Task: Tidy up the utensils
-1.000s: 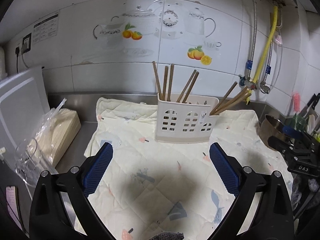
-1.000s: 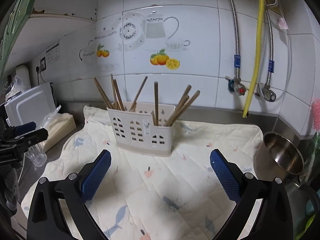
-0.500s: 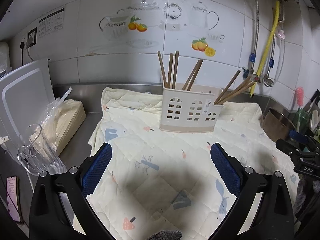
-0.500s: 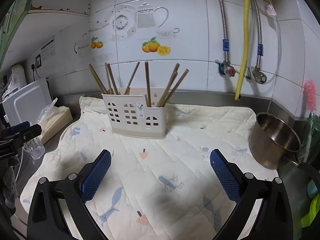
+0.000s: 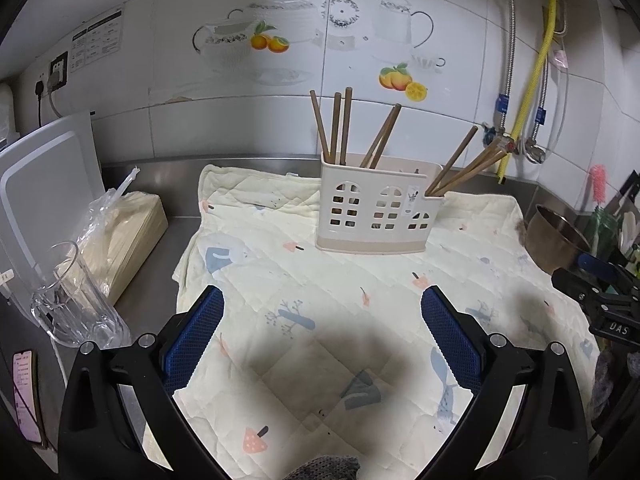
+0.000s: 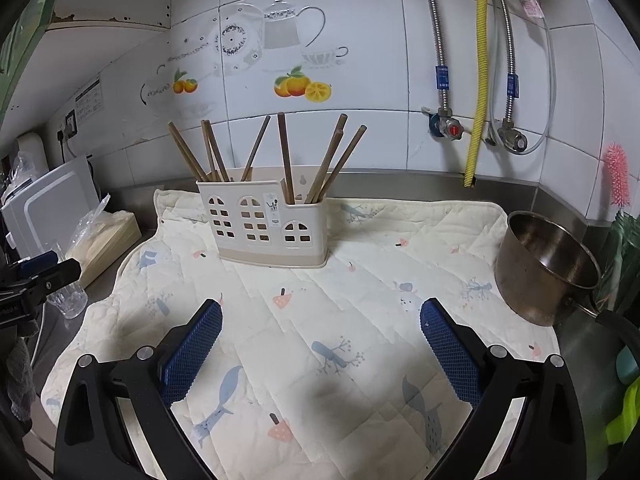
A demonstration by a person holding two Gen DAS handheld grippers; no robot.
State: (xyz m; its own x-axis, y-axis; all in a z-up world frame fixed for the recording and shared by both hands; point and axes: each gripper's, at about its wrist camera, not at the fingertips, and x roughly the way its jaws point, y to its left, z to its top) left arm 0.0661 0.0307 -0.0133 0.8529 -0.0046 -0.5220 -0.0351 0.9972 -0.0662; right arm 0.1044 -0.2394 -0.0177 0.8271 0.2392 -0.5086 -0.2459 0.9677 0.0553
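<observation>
A cream plastic utensil holder (image 5: pixel 376 212) with window cut-outs stands upright on a patterned quilted cloth (image 5: pixel 360 320), near the back wall. Several brown chopsticks (image 5: pixel 340 128) stick out of its compartments, some leaning right. The holder (image 6: pixel 264 226) and chopsticks (image 6: pixel 286 156) also show in the right wrist view. My left gripper (image 5: pixel 322 332) is open and empty, well in front of the holder over the cloth. My right gripper (image 6: pixel 320 340) is open and empty, also in front of the holder. The right gripper shows at the right edge of the left view (image 5: pixel 600 288).
A glass mug (image 5: pixel 70 300), a bagged stack of paper (image 5: pixel 120 232) and a white board (image 5: pixel 40 188) stand at the left. A steel pot (image 6: pixel 544 268) sits at the cloth's right edge. Pipes and a valve (image 6: pixel 452 128) hang on the tiled wall.
Both grippers have pulled back and away from the holder, which now looks smaller and farther. Both stay open and empty. The holder and chopsticks have not moved.
</observation>
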